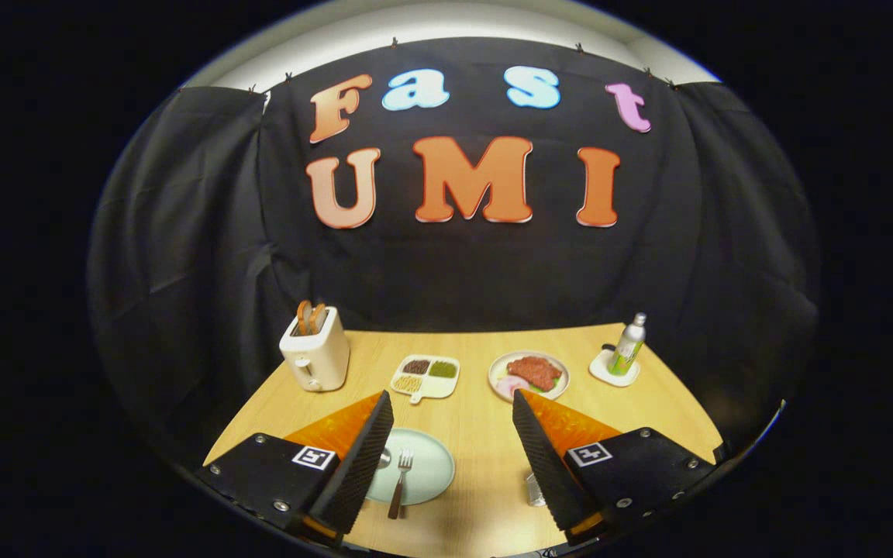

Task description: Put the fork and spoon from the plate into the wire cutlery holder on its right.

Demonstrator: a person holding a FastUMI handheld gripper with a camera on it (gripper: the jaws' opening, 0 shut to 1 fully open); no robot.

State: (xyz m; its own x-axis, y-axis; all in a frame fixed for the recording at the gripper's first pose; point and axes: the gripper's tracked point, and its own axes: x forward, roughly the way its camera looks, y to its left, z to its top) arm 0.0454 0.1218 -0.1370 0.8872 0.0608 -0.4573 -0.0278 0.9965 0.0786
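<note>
A pale green plate lies on the wooden table beside my left finger. A fork with a brown handle rests on it, tines pointing away from me. The bowl of a spoon peeks out from behind the left finger; its handle is hidden. A bit of the wire cutlery holder shows beside my right finger, mostly covered by it. My gripper hangs above the table with its fingers wide apart and nothing between them.
Further back on the table stand a white toaster with toast, a divided white dish of seeds, a plate of meat, and a bottle on a white coaster. Black cloth walls the booth.
</note>
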